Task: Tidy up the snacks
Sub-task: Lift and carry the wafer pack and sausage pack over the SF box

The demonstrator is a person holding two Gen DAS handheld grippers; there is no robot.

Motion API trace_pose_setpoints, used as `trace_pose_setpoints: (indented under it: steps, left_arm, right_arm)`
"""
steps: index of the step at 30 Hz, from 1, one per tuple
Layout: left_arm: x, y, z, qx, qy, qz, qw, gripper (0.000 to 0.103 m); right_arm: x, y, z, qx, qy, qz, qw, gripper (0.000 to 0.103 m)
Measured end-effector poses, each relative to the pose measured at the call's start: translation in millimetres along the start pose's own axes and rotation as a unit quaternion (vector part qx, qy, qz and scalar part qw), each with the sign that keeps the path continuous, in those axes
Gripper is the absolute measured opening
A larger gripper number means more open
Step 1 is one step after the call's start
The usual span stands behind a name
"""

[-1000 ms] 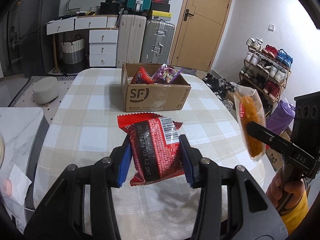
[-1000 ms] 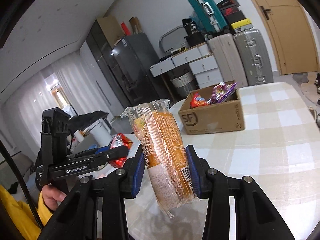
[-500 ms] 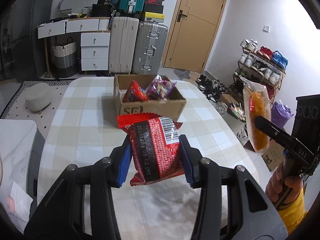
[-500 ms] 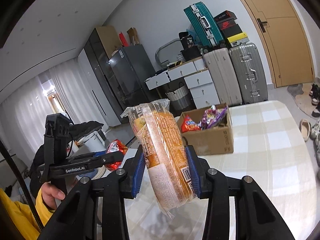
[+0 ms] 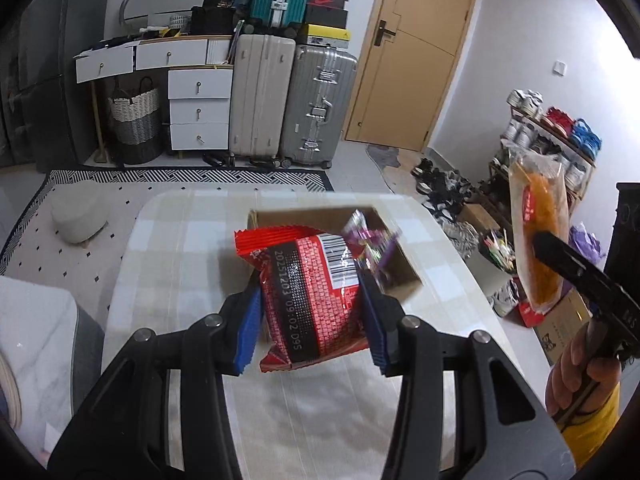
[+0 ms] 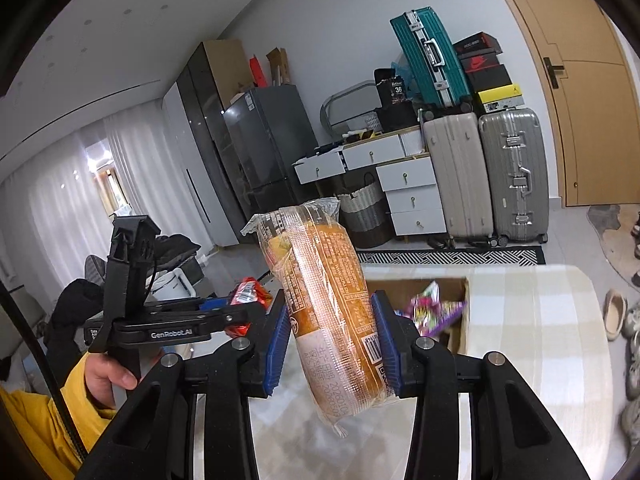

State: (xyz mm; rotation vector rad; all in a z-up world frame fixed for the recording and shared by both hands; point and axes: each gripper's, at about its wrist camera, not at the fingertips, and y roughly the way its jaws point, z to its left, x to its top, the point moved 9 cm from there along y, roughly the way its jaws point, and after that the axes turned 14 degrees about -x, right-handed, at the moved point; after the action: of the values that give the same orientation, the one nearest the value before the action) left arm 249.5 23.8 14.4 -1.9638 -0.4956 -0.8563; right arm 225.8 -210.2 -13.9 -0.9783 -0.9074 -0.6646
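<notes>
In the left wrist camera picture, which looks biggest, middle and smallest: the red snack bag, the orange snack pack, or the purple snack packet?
1. red snack bag, closest to the camera, so it looks extra big
2. orange snack pack
3. purple snack packet, blurred and partly hidden

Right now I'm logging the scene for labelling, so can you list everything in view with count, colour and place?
red packet: 1, red, in left hand-held gripper
bread pack: 1, orange in clear wrap, in right hand-held gripper
box: 1, brown, on table, purple snacks inside
table: 1, beige checked cloth
suitcases: 3, cream, silver, teal, by back wall
drawers: white, left of suitcases
door: 1, tan, shut
shoe rack: 1, right wall
left hand-held gripper: black, blue pads
right hand-held gripper: black, blue pads
</notes>
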Motion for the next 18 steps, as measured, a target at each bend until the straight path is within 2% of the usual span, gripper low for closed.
trace_pose_setpoints:
  steps: [3,8,14,18]
  left_arm:
    - [25.2,29.0,10.5,0.005,0.001,0.011,0.9999,0.042]
    - [50.2,85.3,17.8,-0.008,0.001,0.042,0.9991,0.042]
    - [65.6,153.9,44.7,-0.005,-0.017,0.065,0.9978,0.042]
    - [67.0,192.9,57.6,-0.016,-0.039,0.086,0.9954,0.042]
  right_arm:
    - [16.6,34.2,-5.4,-0.005,-0.001,0.013,1.000,0.040]
    - [29.3,88.1,-15.6,-0.023,-0.006,0.042,0.999,0.040]
    - [12.9,151.6,-38.9,-0.043,0.022,0.093,0.994,0.040]
    - [-7.1,186.4,-54.7,-0.057,0.033,0.127,0.990,0.040]
